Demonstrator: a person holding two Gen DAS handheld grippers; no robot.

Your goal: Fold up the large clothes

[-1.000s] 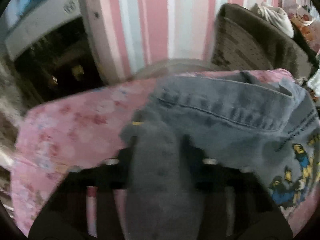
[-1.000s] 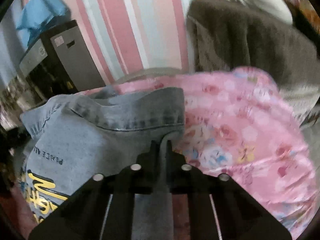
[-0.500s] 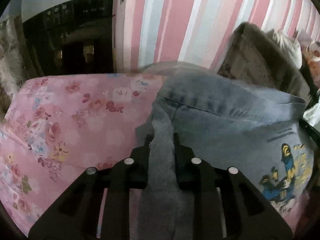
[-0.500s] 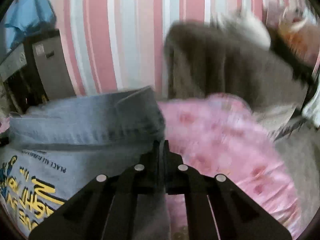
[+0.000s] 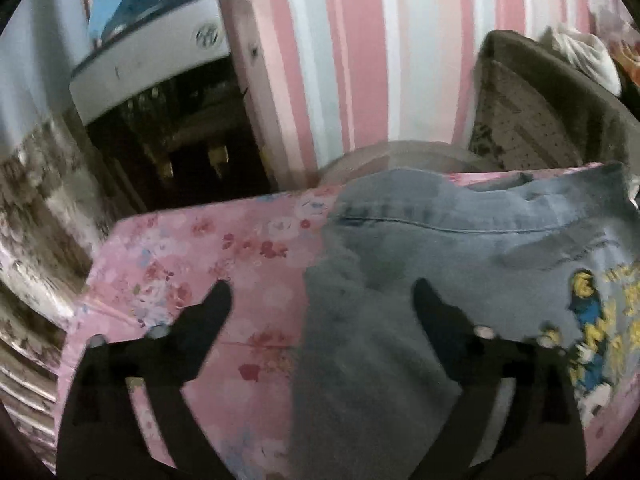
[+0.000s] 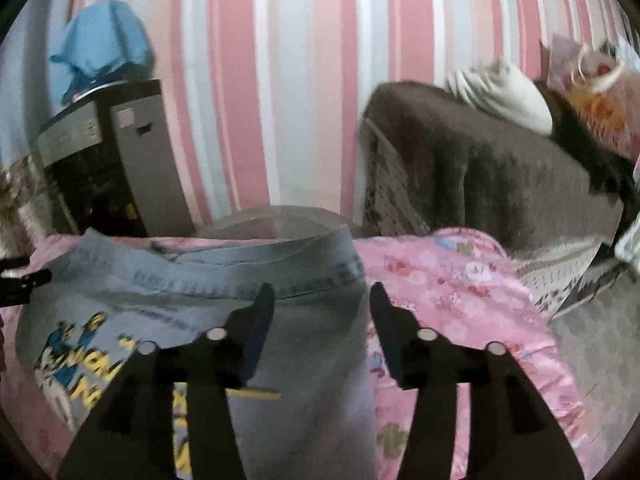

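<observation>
Releasing denim garment (image 5: pixel 460 248), both grippers opening

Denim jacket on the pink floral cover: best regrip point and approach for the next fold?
Probably the denim jacket's thick stitched collar band, at its outer corners, one gripper per side. It forms a raised ridge off the pink floral cover, so fingers can get under it from the near side. The left gripper and right gripper are both opening, cloth loose between the jaws.

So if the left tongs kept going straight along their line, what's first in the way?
Probably the grey denim garment lying on the pink floral cloth; the opening left tongs point down at its edge, though depth is unclear.
</observation>
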